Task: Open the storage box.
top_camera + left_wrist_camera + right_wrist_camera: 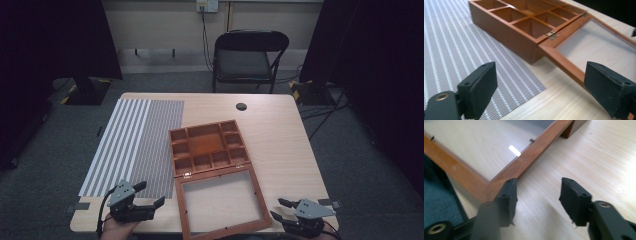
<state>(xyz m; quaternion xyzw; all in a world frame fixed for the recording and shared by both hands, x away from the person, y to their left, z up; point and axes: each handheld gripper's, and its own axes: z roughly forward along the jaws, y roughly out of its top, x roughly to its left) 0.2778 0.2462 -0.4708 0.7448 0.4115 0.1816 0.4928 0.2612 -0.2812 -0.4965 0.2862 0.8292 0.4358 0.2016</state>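
Observation:
A brown wooden box with several empty compartments lies open at the table's middle. Its hinged lid, a wooden frame round a clear pane, lies flat toward me and reaches the front edge. My left gripper hovers open at the front left, its jaws wide apart and empty. In the left gripper view this gripper points at the box and the lid's rail. My right gripper is open just right of the lid's near corner. In the right gripper view nothing lies between its jaws, and the lid frame runs beside the left jaw.
A grey and white striped mat covers the left part of the light wooden table. A black round cap sits near the far edge. A folding chair stands behind the table. Bare tabletop lies right of the box.

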